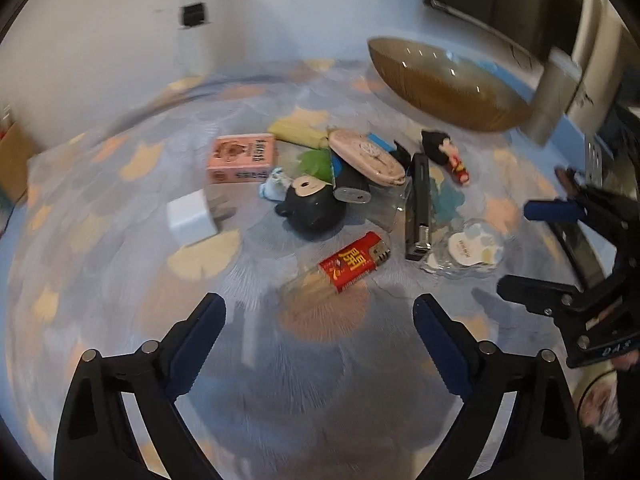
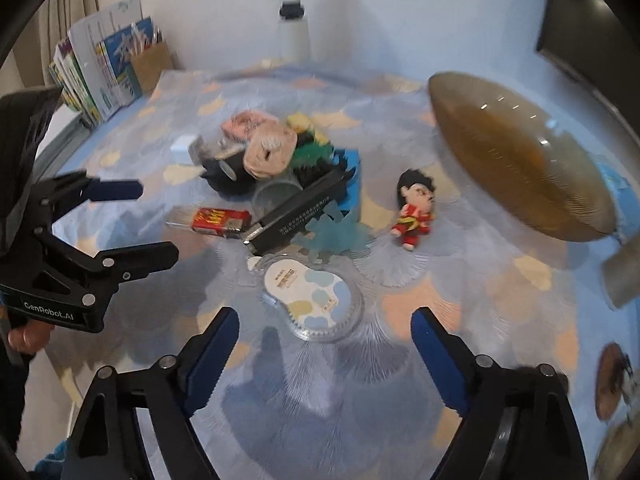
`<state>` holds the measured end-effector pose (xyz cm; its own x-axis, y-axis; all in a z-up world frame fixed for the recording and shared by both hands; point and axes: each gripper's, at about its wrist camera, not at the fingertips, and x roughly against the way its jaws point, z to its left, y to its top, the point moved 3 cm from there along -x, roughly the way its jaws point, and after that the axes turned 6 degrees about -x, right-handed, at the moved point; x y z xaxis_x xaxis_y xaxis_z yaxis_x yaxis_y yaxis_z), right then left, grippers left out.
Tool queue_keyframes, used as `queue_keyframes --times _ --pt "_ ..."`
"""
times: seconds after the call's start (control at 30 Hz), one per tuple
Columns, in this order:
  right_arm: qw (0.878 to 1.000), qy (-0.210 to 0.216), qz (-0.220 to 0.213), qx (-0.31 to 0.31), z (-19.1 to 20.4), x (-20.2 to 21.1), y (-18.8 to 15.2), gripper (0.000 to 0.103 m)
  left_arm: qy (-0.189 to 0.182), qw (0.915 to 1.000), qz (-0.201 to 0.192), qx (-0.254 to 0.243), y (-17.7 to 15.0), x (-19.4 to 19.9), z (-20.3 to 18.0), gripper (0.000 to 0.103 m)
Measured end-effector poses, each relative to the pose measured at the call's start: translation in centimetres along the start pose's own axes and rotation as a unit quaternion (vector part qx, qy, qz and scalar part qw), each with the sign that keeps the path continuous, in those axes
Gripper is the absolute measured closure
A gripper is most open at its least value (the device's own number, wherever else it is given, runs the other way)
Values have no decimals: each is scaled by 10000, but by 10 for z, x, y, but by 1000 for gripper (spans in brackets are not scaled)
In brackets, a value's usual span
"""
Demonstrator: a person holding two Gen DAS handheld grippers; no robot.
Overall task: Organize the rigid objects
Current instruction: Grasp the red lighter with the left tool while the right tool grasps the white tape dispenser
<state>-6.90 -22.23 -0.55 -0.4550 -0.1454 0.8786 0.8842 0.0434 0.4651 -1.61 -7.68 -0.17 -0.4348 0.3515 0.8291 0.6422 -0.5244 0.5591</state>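
Note:
A pile of small objects lies on the patterned cloth: a red lighter [image 1: 354,266] [image 2: 220,220], a black stapler [image 1: 418,206] [image 2: 298,212], a black round toy [image 1: 314,206], a white charger [image 1: 192,218], a pink box [image 1: 242,158], a doll figure [image 1: 450,154] [image 2: 416,208] and a clear round case [image 1: 474,250] [image 2: 314,300]. My left gripper [image 1: 320,344] [image 2: 140,216] is open and empty, just short of the lighter. My right gripper [image 2: 324,354] [image 1: 516,252] is open and empty, just short of the clear case.
A brown glass bowl [image 1: 448,84] [image 2: 520,160] stands at the back right. Books and a cardboard box [image 2: 108,68] stand at the back left by the wall. A white pole [image 2: 294,12] rises behind the table.

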Motion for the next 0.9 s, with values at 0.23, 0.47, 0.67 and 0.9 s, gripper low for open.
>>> queue_keyframes --times 0.23,0.47,0.67,0.9 --pt "9996 79 272 70 -7 -26 5 23 -85 9995 226 -191 9 -26 -3 33" --pt "9996 41 176 200 8 -23 -1 54 -101 9999 54 -114 8 -15 -9 81" --pt "9997 180 152 -85 22 -7 -20 55 -50 9972 -29 750 -18 2 0 82" --pt "9996 194 219 30 25 -7 -30 55 187 9961 -62 865 -31 7 -7 77"
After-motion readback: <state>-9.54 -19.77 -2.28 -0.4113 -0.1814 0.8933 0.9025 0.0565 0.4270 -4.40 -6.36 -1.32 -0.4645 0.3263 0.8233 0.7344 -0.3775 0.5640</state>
